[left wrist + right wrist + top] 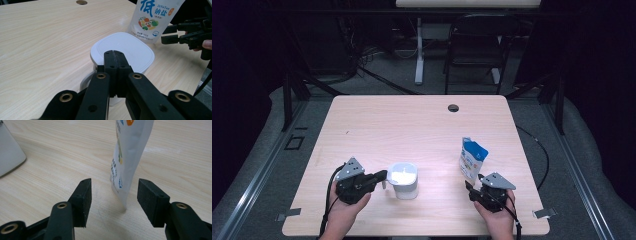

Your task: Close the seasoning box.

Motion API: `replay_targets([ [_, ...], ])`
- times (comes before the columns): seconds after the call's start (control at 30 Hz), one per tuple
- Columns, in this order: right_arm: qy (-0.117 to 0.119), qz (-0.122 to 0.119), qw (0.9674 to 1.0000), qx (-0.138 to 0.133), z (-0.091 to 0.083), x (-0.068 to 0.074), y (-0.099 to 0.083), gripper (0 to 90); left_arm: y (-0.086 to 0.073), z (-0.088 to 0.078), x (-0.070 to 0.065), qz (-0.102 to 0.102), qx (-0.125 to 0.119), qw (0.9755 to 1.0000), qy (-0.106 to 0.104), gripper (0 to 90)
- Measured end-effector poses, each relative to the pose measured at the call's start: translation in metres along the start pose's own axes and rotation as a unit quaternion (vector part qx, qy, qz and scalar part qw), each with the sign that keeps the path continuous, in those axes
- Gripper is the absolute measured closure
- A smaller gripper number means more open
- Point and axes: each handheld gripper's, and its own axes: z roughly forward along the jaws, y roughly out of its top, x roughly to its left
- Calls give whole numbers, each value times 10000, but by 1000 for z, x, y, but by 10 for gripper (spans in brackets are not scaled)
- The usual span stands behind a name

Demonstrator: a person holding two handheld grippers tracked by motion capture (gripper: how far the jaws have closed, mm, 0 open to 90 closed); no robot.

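Right gripper (pixel 113 202) jaws spread either side of the standing salt pouch (pixel 128 157), not touching it, at the table's (pixel 377 125) near right. Pouch looks light, soft-sided, slick (tips easily), so pinch the flat faces low. Left gripper (pixel 115 53) jaws pressed together at the white lidded container (pixel 403 179), near centre.

Hidden and cropped parts

In the left gripper view the shut left gripper (pixel 115 56) covers the near wall and handle of the white container (pixel 130 51), and the top edge cuts off the head of the salt pouch (pixel 156 17), whose small print is too fine to read. In the right gripper view the pouch (pixel 127 157) runs off the top edge, and the container (pixel 10 157) is cropped at the upper left. In the high view both forearms leave the bottom edge.
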Motion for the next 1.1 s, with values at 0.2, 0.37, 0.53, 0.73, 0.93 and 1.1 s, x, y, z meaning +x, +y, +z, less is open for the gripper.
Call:
replay_targets([
  [0.2,5,-9,10000,-4,0,0,0,453,1,-2,2,21,16,10000,48,900],
  [0.37,9,-15,10000,-7,0,0,0,452,1,-5,4,4,6,9999,102,900],
  [0.53,12,-13,10000,-1,0,1,0,451,-3,-10,10,-71,19,9998,180,900],
  [0.73,32,-39,10000,-14,-1,2,1,450,-13,-17,23,-240,25,9992,321,900],
  [0.93,41,-44,10000,-14,0,2,0,450,-32,-21,38,-446,110,9975,537,900],
  [1.1,38,-72,10000,18,0,3,0,450,-48,-22,51,-575,197,9950,797,876],
])
